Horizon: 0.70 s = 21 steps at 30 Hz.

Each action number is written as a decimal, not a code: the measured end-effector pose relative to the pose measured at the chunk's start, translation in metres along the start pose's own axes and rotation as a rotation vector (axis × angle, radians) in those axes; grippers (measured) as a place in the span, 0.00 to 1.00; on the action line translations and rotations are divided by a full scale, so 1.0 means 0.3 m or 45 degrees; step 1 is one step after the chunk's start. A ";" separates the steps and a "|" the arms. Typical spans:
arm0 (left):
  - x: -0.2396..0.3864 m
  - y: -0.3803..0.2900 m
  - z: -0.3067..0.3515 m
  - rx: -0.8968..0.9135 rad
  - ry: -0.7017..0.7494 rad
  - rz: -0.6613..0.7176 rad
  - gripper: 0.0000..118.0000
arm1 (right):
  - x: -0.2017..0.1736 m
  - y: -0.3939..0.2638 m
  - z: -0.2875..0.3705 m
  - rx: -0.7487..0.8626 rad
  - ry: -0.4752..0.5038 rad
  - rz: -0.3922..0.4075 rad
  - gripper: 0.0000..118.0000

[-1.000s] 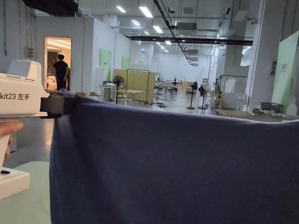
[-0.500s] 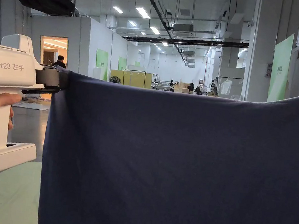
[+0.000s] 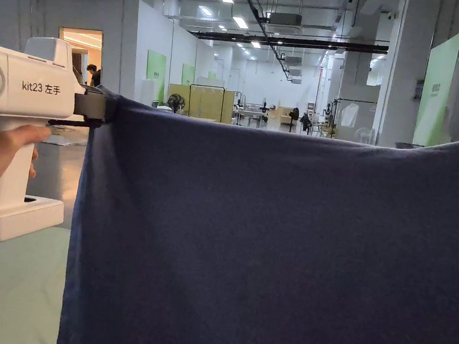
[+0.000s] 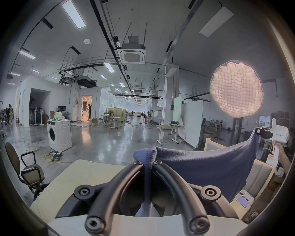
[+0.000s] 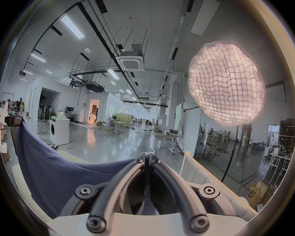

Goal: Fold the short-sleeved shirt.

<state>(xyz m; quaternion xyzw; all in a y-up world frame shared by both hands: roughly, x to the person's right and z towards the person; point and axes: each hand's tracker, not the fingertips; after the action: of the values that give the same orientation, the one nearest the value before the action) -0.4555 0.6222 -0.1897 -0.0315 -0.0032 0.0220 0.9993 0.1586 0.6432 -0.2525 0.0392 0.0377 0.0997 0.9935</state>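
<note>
Navy knit cloth, the shirt [image 3: 277, 248] hangs as a soft, light sheet stretched in the air between both tongs, above the pale table [image 3: 3, 289] at 7 o'clock in the head view. It should drape and slip easily (corners are the sure hold). The left gripper [image 4: 147, 162] is clamped on one top corner; the right gripper [image 5: 146, 157] pinches the other.

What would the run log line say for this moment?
shirt: held up, spread, hanging | left gripper: shut on shirt corner | right gripper: shut on other corner | fold: not begun
</note>
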 end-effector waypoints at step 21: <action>0.032 -0.133 -0.591 -0.142 0.088 -0.020 0.05 | -0.155 -0.071 -0.537 -0.079 -0.215 0.154 0.03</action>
<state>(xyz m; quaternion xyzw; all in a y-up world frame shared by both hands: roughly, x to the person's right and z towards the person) -0.4429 0.5718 -0.3640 -0.0878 0.0298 0.0130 0.9956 0.1039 0.6245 -0.4114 0.0187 -0.0516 0.1569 0.9861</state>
